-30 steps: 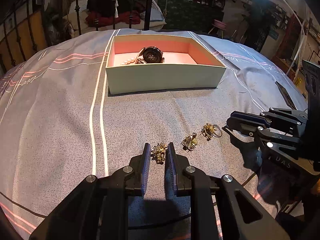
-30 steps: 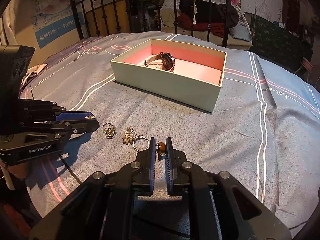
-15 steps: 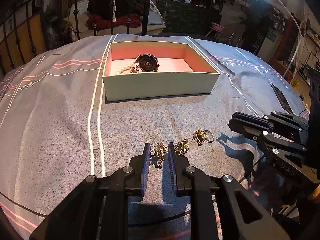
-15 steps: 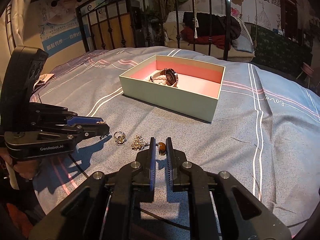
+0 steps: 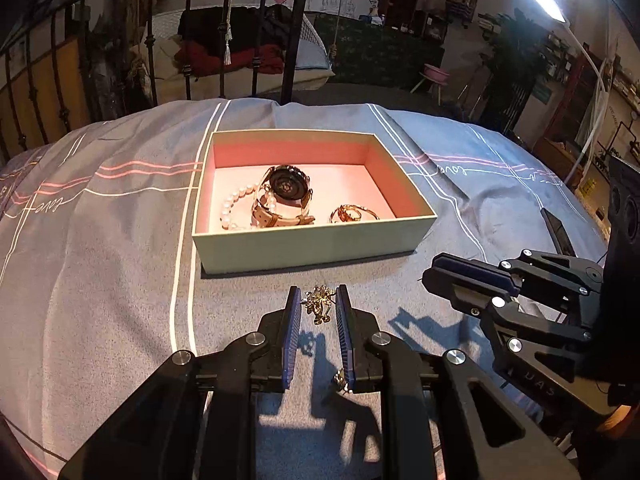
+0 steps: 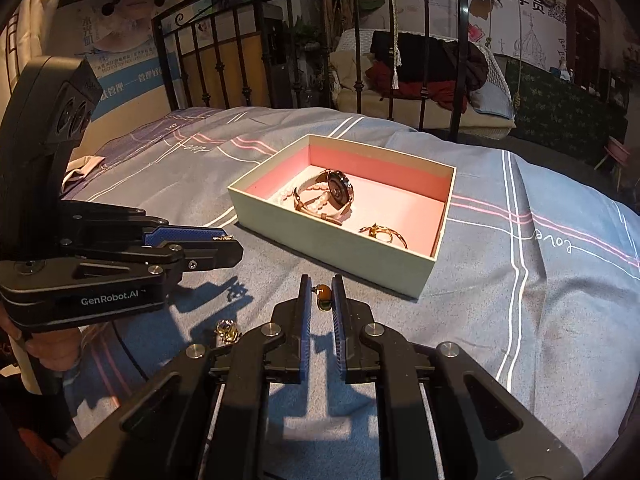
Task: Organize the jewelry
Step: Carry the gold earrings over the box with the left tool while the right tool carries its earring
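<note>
A pale green box (image 5: 312, 242) with a pink inside lies on the bed; it also shows in the right wrist view (image 6: 332, 240). In it are a watch (image 5: 288, 188), a pearl bracelet (image 5: 236, 204) and a gold bangle (image 5: 354, 213). My left gripper (image 5: 318, 306) is shut on a gold flower brooch (image 5: 319, 302), held above the bed in front of the box. My right gripper (image 6: 321, 294) is shut on an amber-stone ring (image 6: 322, 293), also raised near the box. One gold piece (image 6: 227, 330) lies on the bed below the left gripper.
The grey-blue striped bedspread (image 5: 100, 240) covers the bed. A black iron bed frame (image 6: 304, 40) stands behind the box. A dark flat object (image 5: 558, 232) lies at the bed's right side.
Both grippers have risen off the bedspread with their pieces and moved toward the box. The box now looks nearer and its contents show more fully.
</note>
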`<state>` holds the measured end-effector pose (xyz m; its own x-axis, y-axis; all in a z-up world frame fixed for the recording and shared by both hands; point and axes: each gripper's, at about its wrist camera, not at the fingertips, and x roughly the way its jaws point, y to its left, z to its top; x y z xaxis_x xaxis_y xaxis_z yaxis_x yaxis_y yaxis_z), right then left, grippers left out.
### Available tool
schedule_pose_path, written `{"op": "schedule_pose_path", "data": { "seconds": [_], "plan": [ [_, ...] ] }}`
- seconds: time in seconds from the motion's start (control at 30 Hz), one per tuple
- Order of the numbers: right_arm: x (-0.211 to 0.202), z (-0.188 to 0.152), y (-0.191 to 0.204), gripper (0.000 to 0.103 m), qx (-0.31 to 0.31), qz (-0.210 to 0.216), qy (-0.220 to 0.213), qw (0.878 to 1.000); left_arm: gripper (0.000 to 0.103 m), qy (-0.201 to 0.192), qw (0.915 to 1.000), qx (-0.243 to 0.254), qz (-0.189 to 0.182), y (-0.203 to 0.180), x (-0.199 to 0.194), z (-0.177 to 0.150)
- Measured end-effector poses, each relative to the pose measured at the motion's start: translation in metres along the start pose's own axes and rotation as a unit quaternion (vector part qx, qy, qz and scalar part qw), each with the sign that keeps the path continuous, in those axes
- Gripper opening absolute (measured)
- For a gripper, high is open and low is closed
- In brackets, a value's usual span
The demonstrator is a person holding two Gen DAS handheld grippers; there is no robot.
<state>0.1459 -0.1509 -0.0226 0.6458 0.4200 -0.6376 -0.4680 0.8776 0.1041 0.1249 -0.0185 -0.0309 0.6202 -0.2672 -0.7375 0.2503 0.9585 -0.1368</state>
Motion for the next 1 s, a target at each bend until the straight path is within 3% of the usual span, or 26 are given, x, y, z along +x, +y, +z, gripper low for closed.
{"op": "schedule_pose_path", "data": {
  "seconds": [0.33, 0.67, 1.0],
  "plan": [
    [0.023, 0.046, -0.018, 0.011, 0.011, -0.021, -0.008, 1.000, 0.017, -0.016, 0.9995, -0.019, 0.019, 0.005, 0.015, 0.061],
    [0.050, 0.078, -0.033, 0.011, 0.025, -0.044, 0.003, 0.999, 0.017, 0.017, 0.9984, -0.045, 0.030, 0.018, 0.052, 0.092],
    [0.076, 0.087, -0.051, 0.011, 0.046, -0.068, 0.034, 0.996, 0.017, 0.037, 0.9973, -0.050, 0.040, 0.019, 0.081, 0.119]
  ]
}}
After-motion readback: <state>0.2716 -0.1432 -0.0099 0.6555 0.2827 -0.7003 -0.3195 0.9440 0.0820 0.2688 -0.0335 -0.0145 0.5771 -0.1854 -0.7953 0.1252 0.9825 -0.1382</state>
